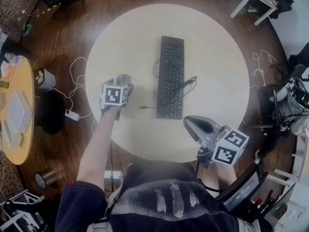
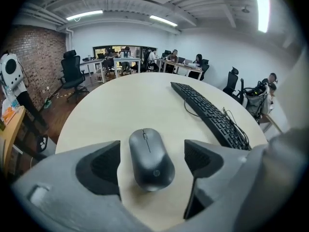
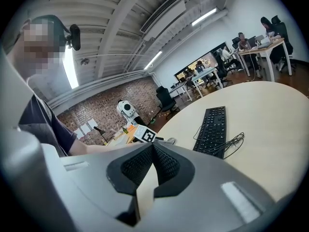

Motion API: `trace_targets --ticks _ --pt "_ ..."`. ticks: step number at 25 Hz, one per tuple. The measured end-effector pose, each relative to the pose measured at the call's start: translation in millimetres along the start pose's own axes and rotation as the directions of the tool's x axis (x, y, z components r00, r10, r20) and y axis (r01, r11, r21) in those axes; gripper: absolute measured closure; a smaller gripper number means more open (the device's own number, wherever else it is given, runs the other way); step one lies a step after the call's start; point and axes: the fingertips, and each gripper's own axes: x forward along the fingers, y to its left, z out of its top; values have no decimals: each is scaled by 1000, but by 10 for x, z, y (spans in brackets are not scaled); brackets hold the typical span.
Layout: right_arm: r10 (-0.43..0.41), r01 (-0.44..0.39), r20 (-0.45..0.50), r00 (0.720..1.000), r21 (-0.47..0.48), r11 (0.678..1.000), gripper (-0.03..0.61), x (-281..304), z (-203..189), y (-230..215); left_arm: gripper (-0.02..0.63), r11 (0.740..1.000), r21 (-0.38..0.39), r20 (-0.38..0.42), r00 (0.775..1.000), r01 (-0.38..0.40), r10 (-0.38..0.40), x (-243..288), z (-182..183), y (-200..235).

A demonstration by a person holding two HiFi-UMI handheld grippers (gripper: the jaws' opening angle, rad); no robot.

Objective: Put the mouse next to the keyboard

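Observation:
A dark grey mouse (image 2: 150, 159) lies on the round pale table (image 1: 217, 57), left of the black keyboard (image 1: 171, 76). My left gripper (image 2: 152, 151) points down over it, jaws open on either side, with a bare gap between each pad and the mouse. In the head view the mouse (image 1: 124, 77) peeks out beyond the left gripper (image 1: 121, 84). My right gripper (image 1: 193, 124) hovers shut and empty at the table's near edge, right of the keyboard's near end. The keyboard (image 3: 212, 127) and its looped cable (image 3: 231, 141) lie ahead of the right gripper (image 3: 153, 151).
The keyboard's cable (image 1: 187, 83) is bunched on its right side. A small orange side table (image 1: 21, 144) with white devices stands at the left. Loose white cables (image 1: 72, 88) run over the wooden floor. Office chairs, desks and seated people fill the far room.

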Motion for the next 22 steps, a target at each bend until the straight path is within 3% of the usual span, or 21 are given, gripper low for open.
trace_targets --ticks 7,10,18,22 --pt "-10 10 -15 1000 10 1000 577 26 -33 -14 196 998 -58 -77 997 12 -17 218 -177 73" --pt "-17 17 -28 999 13 1000 577 20 -68 -31 199 999 -49 -88 996 -7 3 225 -205 81" --pt "13 -13 -48 999 8 1000 577 73 -89 35 230 999 -33 -27 999 -42 41 209 -214 130" --pt "5 -5 -57 998 -2 1000 577 55 -106 43 304 997 -57 -9 998 -55 54 205 -210 181"
